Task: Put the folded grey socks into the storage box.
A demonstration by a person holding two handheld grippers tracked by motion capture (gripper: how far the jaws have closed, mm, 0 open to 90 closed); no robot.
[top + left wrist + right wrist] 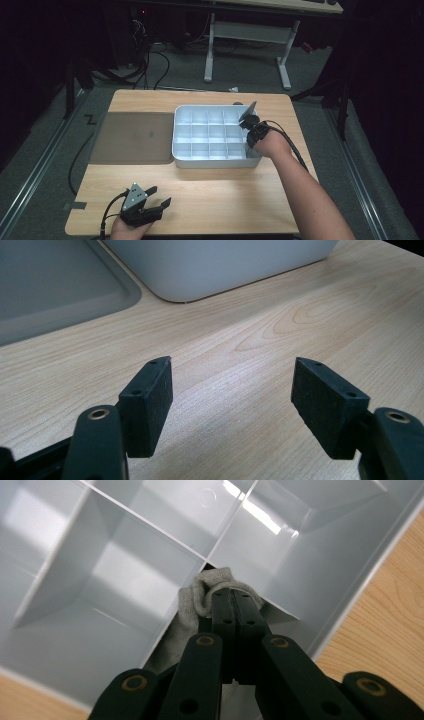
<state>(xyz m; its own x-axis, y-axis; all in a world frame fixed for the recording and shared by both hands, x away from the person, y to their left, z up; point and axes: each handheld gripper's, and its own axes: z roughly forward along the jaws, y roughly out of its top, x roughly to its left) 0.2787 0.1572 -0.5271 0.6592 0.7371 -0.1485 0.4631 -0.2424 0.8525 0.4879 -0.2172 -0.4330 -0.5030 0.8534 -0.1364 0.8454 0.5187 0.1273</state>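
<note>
The left gripper rests open and empty on the near table. Farther off, the right gripper is clamped on a grey sock in a right-edge cell of the tray. Probably best: keep the pinch firm and lift straight up, clear of the dividers; the sock's length seems to hang downward, though mostly hidden.

Right tongs clamp grey cloth inside divided tray.
</note>
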